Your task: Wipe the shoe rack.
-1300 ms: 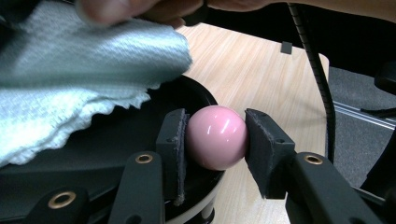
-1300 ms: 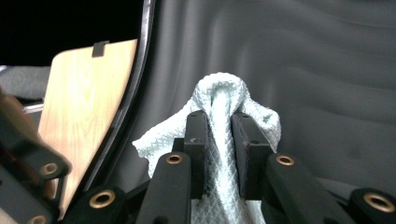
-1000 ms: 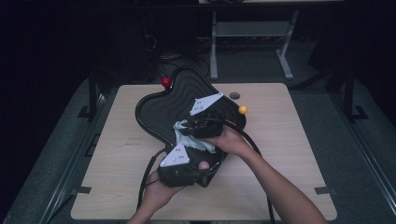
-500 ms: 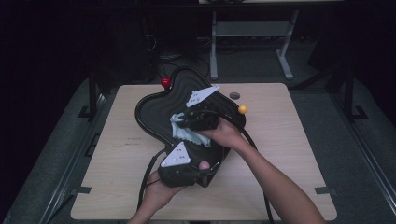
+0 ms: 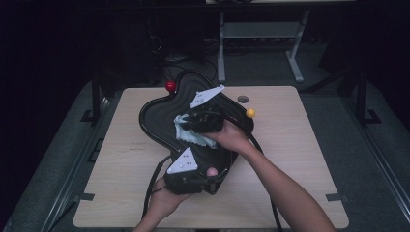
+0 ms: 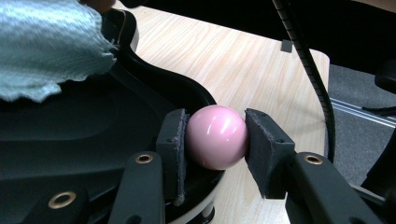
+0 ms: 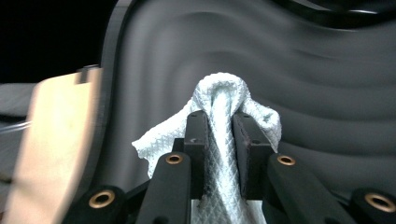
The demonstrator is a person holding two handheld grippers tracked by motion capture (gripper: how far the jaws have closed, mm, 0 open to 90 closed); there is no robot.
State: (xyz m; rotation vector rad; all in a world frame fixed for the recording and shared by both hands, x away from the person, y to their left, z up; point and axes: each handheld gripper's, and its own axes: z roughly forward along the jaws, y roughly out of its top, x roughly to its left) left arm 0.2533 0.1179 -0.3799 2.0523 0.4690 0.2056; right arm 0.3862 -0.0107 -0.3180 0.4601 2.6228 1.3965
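The cloth (image 7: 224, 121), clamped in the right tool (image 7: 219, 135), is pressed onto the tray (image 5: 159, 125) floor beyond the left tool (image 6: 215, 140), which is closed on the pink ball (image 6: 217, 136) at the near rim.

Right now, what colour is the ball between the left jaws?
Pink, glossy ball; it shows best in the left gripper view.

Room's pretty dark in the high view, only the wooden table (image 5: 290, 159) catches light from overhead and everything past its edges drops to black. Left gripper view is sharp, with a soft glare spot on the pink ball (image 6: 217, 136). Right gripper view has smeary motion blur across the black tray (image 7: 299, 70) and the table edge, though the white cloth (image 7: 224, 112) stays crisp.
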